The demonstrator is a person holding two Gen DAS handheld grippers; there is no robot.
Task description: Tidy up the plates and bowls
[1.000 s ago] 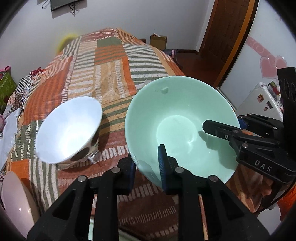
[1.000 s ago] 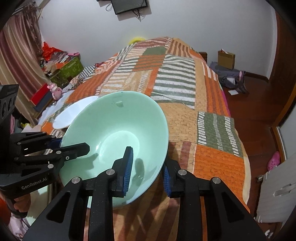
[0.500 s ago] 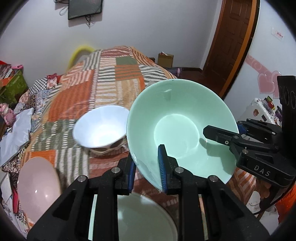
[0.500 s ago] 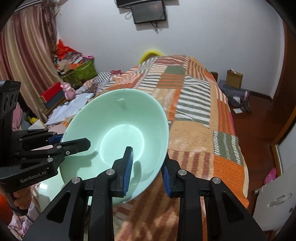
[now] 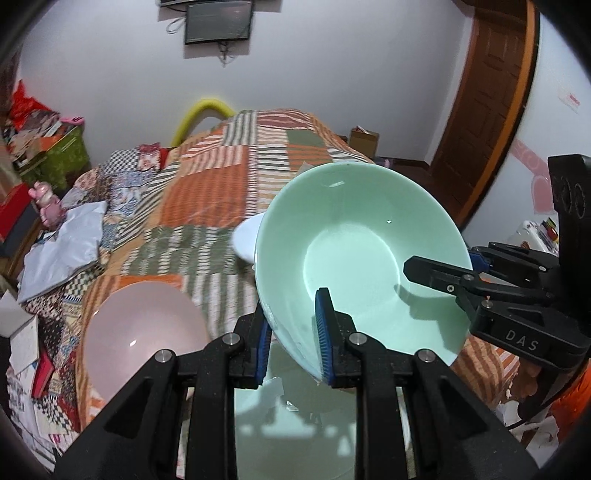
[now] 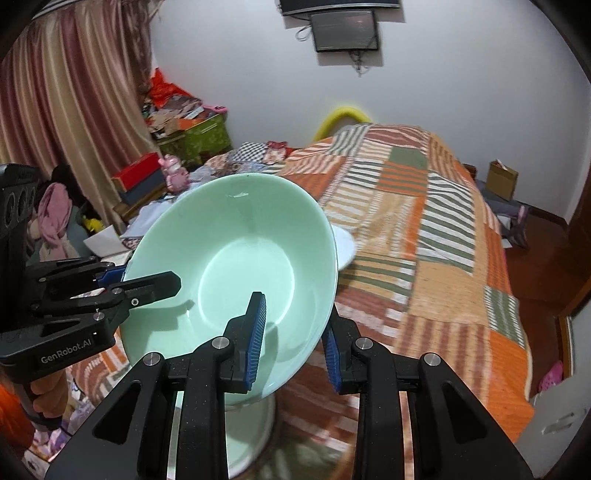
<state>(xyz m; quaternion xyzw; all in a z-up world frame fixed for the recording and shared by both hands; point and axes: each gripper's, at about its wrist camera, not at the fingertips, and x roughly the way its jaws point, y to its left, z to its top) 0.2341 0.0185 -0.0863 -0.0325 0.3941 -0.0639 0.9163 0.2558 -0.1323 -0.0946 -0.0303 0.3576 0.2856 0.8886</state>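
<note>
Both grippers hold one mint green bowl [image 5: 354, 258] in the air above the bed. My left gripper [image 5: 293, 338] is shut on its near rim. My right gripper [image 6: 293, 332] is shut on the opposite rim of the bowl [image 6: 236, 273]. Each gripper shows in the other's view, the right [image 5: 436, 273] and the left [image 6: 147, 284]. A second mint green dish [image 5: 295, 428] lies directly below the held bowl. A pink bowl [image 5: 144, 332] sits to the left. A white bowl [image 5: 247, 236] is partly hidden behind the held bowl.
A striped patchwork bedspread [image 6: 424, 229] covers the bed. Clutter, boxes and papers [image 5: 40, 236] lie along the bed's left side. A wooden door [image 5: 484, 96] stands at the right. A wall-mounted TV [image 6: 343, 29] hangs on the far wall.
Both grippers have lifted the green bowl and carried it back toward the near end of the bed. The pink bowl and the lower green dish came into view; the white bowl receded behind.
</note>
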